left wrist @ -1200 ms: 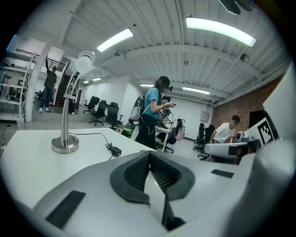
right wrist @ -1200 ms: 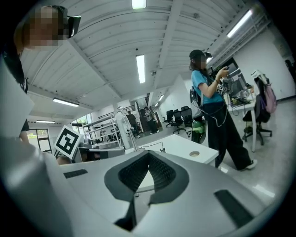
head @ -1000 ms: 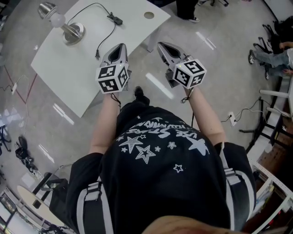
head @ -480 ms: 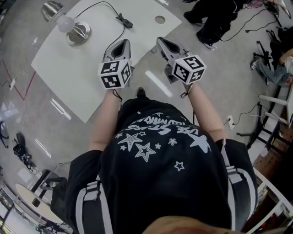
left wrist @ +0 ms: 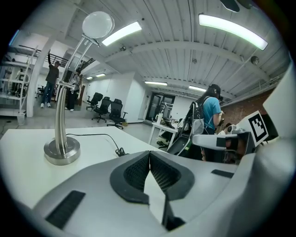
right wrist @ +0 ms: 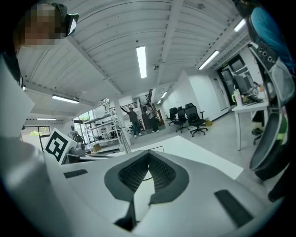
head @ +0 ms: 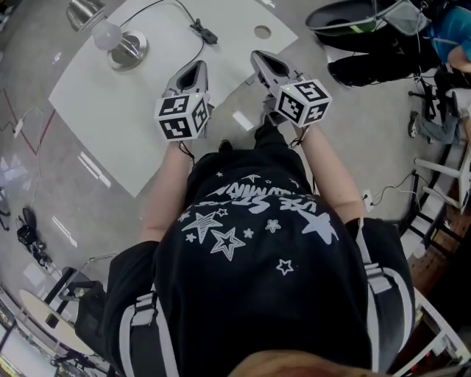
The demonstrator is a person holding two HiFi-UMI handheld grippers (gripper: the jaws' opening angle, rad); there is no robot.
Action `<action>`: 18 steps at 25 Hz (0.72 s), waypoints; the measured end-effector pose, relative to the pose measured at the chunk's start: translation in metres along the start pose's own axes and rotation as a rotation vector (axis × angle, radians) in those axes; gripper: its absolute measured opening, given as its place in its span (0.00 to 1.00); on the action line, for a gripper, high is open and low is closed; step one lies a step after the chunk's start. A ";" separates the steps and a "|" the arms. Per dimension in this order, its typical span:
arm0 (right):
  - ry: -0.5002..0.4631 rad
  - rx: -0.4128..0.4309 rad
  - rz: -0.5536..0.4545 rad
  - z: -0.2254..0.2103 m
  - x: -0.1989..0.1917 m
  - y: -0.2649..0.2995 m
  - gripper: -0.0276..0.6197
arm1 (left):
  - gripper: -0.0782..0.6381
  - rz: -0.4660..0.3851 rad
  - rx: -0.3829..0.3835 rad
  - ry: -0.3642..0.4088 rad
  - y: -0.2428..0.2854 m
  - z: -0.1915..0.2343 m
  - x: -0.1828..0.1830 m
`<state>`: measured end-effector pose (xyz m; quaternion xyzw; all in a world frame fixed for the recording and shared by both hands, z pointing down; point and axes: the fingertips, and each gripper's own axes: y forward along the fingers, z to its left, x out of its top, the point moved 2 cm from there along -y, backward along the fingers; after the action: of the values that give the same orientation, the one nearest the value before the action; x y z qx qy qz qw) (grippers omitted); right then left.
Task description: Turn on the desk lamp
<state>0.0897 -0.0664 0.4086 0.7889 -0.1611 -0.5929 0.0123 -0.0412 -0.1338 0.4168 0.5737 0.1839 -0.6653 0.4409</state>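
Observation:
A silver desk lamp (head: 125, 46) with a white bulb (head: 107, 33) stands on the far left part of the white table (head: 110, 110). Its black cable runs to an in-line switch (head: 200, 30). My left gripper (head: 196, 68) hovers over the table's near edge, shut and empty, a short way from the switch. My right gripper (head: 257, 56) is beside it at the table's right edge, also shut and empty. In the left gripper view the lamp (left wrist: 61, 148) rises ahead and to the left of the shut left gripper (left wrist: 149, 152), with the cable (left wrist: 111, 141) lying beyond its tips. The right gripper (right wrist: 149, 155) points along the tabletop.
A round cable hole (head: 263, 32) sits in the table near its right corner. A black office chair (head: 353, 16) and a person in a blue top (head: 450, 29) are at the upper right. Cords (head: 22, 125) lie on the floor to the left, shelving (head: 441, 184) on the right.
Both grippers have moved forward toward the table and now reach over its near edge. The chair and the person in blue have come into the head view at upper right.

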 end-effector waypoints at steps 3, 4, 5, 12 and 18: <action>0.003 0.033 -0.006 -0.011 0.005 0.014 0.05 | 0.12 -0.003 0.035 0.004 0.007 0.007 0.001; 0.005 0.045 -0.007 -0.015 0.007 0.019 0.05 | 0.12 -0.005 0.048 0.004 0.010 0.010 0.002; 0.007 0.058 -0.007 -0.020 0.009 0.025 0.05 | 0.12 -0.007 0.061 0.003 0.014 0.012 0.003; 0.018 0.179 0.039 -0.054 0.016 0.074 0.05 | 0.12 0.002 0.176 -0.052 0.046 0.024 -0.003; 0.015 0.268 0.078 -0.087 0.030 0.114 0.05 | 0.12 0.009 0.262 -0.090 0.081 0.031 -0.002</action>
<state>0.1515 -0.1978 0.4307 0.7809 -0.2696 -0.5593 -0.0690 0.0047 -0.2008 0.4480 0.5968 0.0729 -0.7067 0.3729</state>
